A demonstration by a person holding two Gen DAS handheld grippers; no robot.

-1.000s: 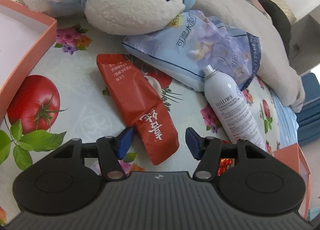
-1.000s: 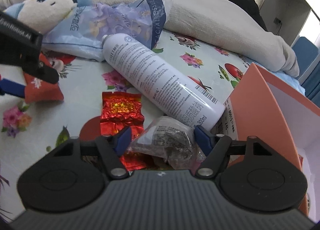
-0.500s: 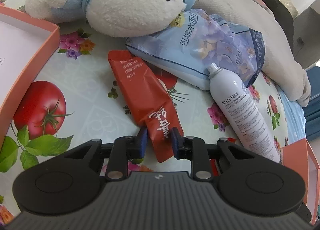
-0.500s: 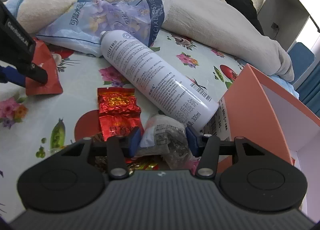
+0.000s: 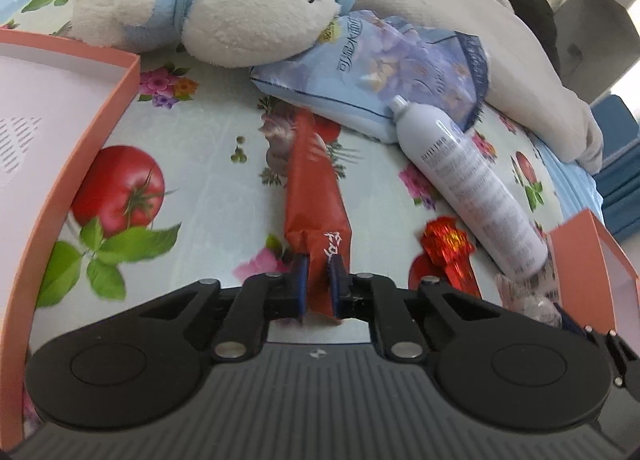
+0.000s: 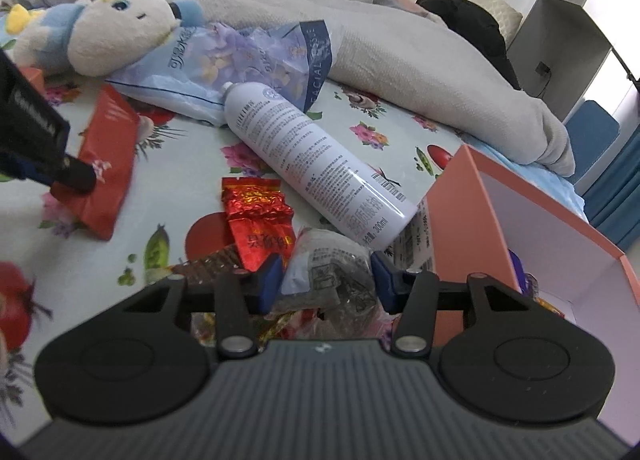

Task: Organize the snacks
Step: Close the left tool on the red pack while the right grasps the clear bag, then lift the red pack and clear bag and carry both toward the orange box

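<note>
Red snack packet (image 5: 316,196) is clamped at its near end by the left gripper (image 5: 319,285), above the fruit-print cloth (image 5: 208,164). Right gripper (image 6: 326,280) clasps the clear crumpled snack bag (image 6: 328,264), which is touching the white spray can (image 6: 308,156) and is beside the orange box (image 6: 460,212).

A second ago the left gripper (image 5: 319,284) stood open around the near end of the red snack packet (image 5: 316,196); now its blue pads pinch that end, and the packet has turned from a slant to point straight away, edge up. The right gripper (image 6: 326,280) has narrowed from wide open onto the clear crumpled packet (image 6: 330,264), pads touching its sides, and that packet now sits higher against the white spray can (image 6: 308,156).
</note>
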